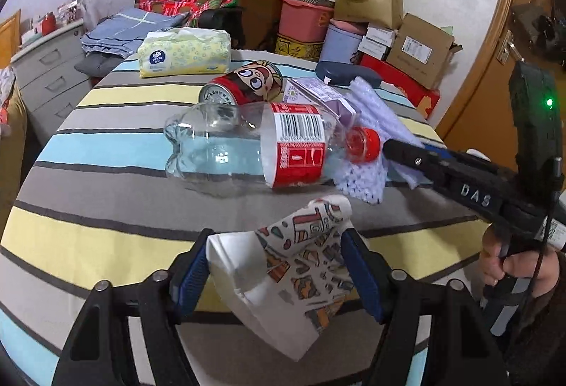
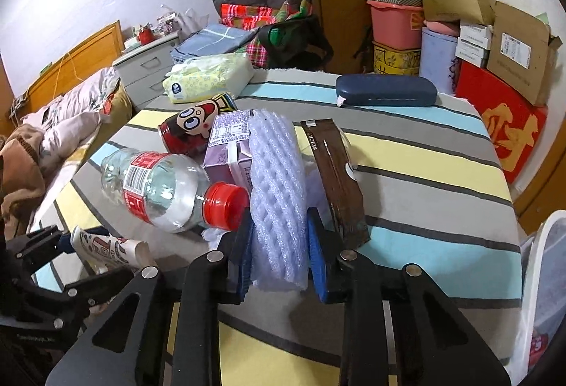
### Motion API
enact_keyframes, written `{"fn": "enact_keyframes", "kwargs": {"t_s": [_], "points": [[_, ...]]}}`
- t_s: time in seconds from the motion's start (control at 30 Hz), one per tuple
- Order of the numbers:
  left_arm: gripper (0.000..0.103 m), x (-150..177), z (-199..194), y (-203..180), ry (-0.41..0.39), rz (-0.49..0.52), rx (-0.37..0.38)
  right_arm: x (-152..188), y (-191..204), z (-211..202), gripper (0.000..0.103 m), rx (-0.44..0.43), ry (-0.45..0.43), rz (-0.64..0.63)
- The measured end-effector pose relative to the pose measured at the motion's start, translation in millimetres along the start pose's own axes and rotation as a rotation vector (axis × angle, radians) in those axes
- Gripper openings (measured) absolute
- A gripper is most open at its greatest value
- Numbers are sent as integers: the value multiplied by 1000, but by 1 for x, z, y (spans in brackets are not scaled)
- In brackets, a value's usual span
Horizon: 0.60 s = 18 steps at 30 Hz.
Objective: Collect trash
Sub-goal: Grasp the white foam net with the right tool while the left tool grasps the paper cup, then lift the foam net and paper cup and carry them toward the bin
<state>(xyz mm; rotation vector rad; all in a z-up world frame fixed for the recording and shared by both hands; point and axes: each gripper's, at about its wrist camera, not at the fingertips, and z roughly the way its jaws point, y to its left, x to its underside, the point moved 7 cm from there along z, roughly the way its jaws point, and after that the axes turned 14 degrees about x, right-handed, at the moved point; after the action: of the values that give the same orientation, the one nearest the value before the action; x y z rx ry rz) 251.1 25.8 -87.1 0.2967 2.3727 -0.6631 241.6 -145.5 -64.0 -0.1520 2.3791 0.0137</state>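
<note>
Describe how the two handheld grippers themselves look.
Both the left gripper and the right gripper are matte black plastic with blue ribbed finger pads and silver screws. The right gripper's body bears raised letters "DAS", a green light, a black cable; a bare hand grips it.

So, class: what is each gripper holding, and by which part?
Left gripper: crushed paper cup, by its sides. Right gripper: foam fruit net, by its near end.

1. We see open striped tablecloth (image 2: 424,181) right of the brown packet (image 2: 336,181), bare as far as the blue case (image 2: 385,91).
2. The plastic bottle (image 1: 247,149), red can (image 1: 244,85) and purple carton (image 2: 230,145) lie touching, blocking the centre.
3. The tissue pack (image 1: 184,55) occupies the far left edge.
4. Open cloth lies left of the bottle.
</note>
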Motion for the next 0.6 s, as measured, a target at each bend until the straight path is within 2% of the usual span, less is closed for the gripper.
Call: {"fn": "enact_keyframes", "kwargs": {"t_s": [0.07, 0.17, 0.27, 0.43, 0.53, 0.6], "points": [[59, 4, -2, -4, -2, -5, 9, 0, -2, -5, 28, -4, -13, 12], [55, 9, -4, -11, -9, -8, 26, 1, -4, -8, 28, -5, -18, 21], [43, 14, -3, -17, -1, -10, 24, 3, -5, -9, 28, -10, -22, 32], [32, 21, 5, -30, 19, -4, 40, 5, -13, -17, 27, -8, -38, 60], [30, 21, 9, -39, 15, -11, 72, 8, -18, -21, 27, -6, -45, 86], [30, 19, 13, -42, 15, -22, 67, 9, -20, -23, 27, -5, -46, 99]]}}
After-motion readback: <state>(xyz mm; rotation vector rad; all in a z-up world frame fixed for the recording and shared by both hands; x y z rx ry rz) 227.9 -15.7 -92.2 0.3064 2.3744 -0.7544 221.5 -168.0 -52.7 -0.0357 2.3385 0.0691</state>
